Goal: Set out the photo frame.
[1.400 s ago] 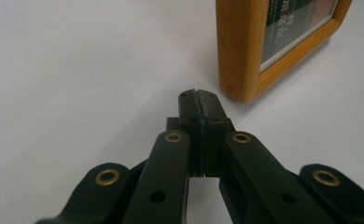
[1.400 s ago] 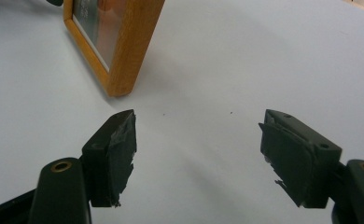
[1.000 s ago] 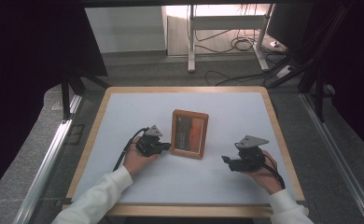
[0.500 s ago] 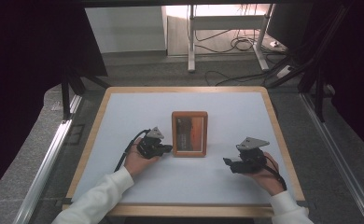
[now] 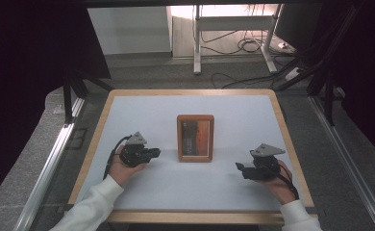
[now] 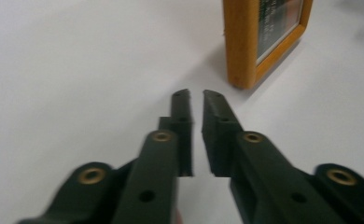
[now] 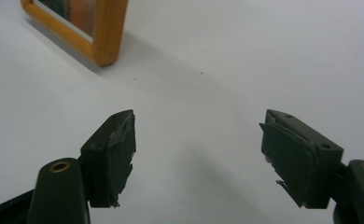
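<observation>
Your left gripper (image 5: pixel 153 154) (jaws just parted to a narrow slit, nothing between them) sits nearest the picture frame (image 5: pixel 195 137), lying flat ahead-right of it, long axis pointing away; your right gripper (image 5: pixel 240 168) waits wide open

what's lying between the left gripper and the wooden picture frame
Nothing: bare white table top. The high view shows a clear gap between the left gripper and the picture frame; its fingers have just been opening, nothing between them.

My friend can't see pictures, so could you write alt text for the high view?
A small wooden picture frame lies flat mid-table, between two hand-held grippers. The left gripper, its jaws just opening a crack, is apart from the frame; the right gripper rests farther off, jaws wide.
</observation>
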A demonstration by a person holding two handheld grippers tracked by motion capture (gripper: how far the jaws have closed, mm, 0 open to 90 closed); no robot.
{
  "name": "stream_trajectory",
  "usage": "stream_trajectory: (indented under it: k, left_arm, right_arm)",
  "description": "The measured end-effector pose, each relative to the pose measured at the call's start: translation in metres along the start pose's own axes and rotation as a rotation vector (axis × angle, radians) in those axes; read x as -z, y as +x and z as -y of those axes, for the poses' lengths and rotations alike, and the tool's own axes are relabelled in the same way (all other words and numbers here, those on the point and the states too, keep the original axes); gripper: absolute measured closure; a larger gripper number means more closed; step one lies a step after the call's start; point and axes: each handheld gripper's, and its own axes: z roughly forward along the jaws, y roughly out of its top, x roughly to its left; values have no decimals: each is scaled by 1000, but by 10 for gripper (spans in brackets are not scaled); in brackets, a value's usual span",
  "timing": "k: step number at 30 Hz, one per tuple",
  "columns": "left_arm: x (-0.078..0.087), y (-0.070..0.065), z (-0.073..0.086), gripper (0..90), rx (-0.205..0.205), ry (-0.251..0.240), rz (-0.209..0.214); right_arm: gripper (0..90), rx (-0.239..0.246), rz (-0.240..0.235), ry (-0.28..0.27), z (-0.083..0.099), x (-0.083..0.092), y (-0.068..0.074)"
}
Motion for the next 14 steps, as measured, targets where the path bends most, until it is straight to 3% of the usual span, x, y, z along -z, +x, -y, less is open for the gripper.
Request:
stream_trajectory:
  k: [4, 6, 14]
  left_arm:
    - [8, 0, 7, 517, 46, -5, -22]
    - [12, 0, 9, 438, 54, -13, -26]
    - [20, 4, 11, 331, 73, -41, -39]
  right_arm:
    - [260, -28, 17, -11, 6, 2, -5]
    - [258, -41, 22, -20, 8, 3, -7]
    - [247, -67, 44, -52, 8, 1, -11]
